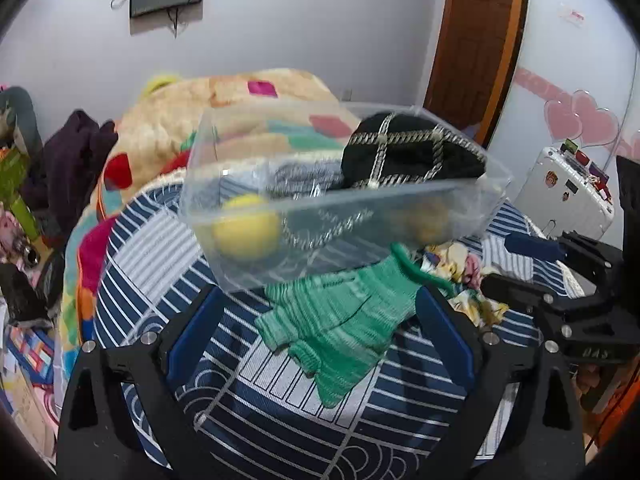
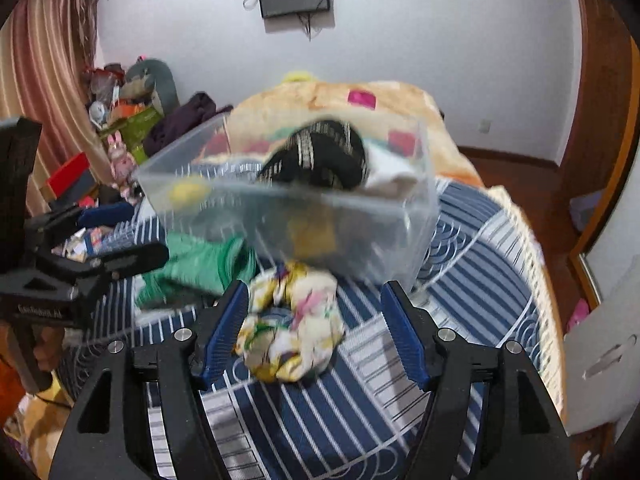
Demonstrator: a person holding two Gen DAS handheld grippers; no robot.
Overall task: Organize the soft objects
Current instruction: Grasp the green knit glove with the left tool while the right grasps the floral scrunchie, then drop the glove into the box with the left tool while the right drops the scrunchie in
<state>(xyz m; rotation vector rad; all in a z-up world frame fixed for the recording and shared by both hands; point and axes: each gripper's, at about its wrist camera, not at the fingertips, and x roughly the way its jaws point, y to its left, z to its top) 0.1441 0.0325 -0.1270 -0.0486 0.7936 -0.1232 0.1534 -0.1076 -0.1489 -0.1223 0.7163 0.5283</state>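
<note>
In the left wrist view, a clear plastic box [image 1: 344, 196] sat in the middle of the frame on a blue-and-white striped bedcover [image 1: 160, 248], and it held a black knitted piece with pale chain trim [image 1: 412, 152] piled at its upper right, a yellow ball [image 1: 246, 226] at its lower left, and grey-white cloth between them. Just below the box lay a green knitted garment [image 1: 340, 320], spread between the tips of the left gripper [image 1: 320, 328], whose blue-padded fingers stood wide apart and pinched nothing. A flowered cloth [image 1: 464, 272] lay to the right of the green one, near the right gripper [image 1: 520, 264], seen side-on at the right edge with its fingers parted. In the right wrist view, the same box [image 2: 288, 208] filled the centre, blurred, with the black piece [image 2: 320, 156] at the top, the ball [image 2: 186, 192] at the left and white cloth at the right. The flowered cloth [image 2: 292, 324] lay bunched in the lower centre, between the spread fingers of the right gripper [image 2: 312, 332], touching the left pad. The green garment [image 2: 196, 264] lay left of it, under the left gripper [image 2: 132, 236], whose fingers were apart.
</note>
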